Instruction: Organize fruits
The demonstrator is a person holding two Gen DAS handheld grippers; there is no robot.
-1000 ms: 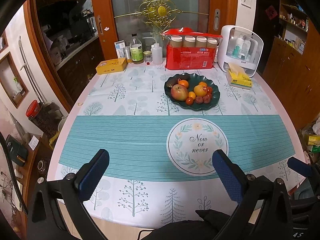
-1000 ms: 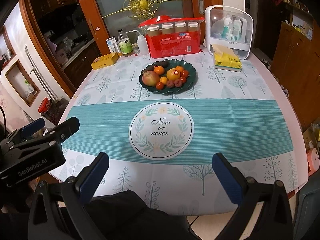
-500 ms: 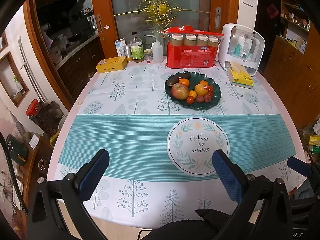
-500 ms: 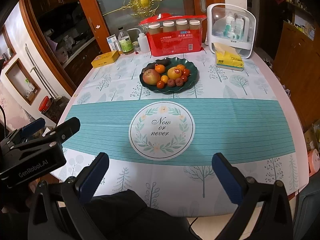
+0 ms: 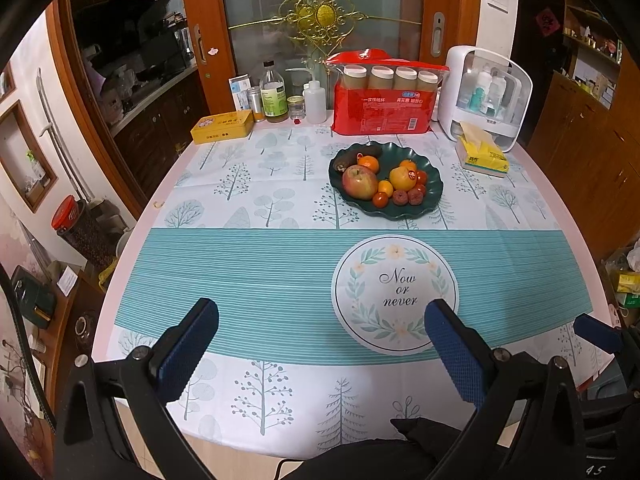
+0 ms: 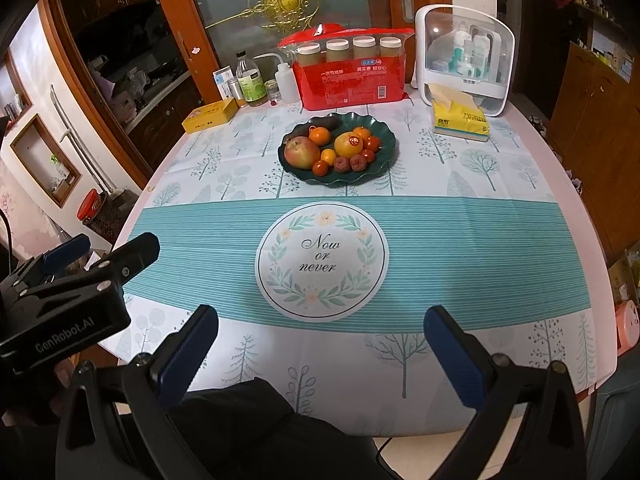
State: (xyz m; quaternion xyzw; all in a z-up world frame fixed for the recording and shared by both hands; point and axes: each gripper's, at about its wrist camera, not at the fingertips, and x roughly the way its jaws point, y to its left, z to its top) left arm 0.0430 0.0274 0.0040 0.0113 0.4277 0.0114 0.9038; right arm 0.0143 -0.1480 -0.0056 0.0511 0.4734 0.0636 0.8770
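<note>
Right wrist view: fruit plate (image 6: 382,148) well beyond wide-apart jaws.

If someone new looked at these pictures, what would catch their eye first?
Probably the dark green plate heaped with fruit, a big apple on its left, beyond the "Now or never" medallion. Behind it stands a red paper-cup pack. Both grippers, left and right, hang open.

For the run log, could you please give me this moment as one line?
left tool: open, empty | right tool: open, empty | fruit: all on green plate | both tools at near table edge
</note>
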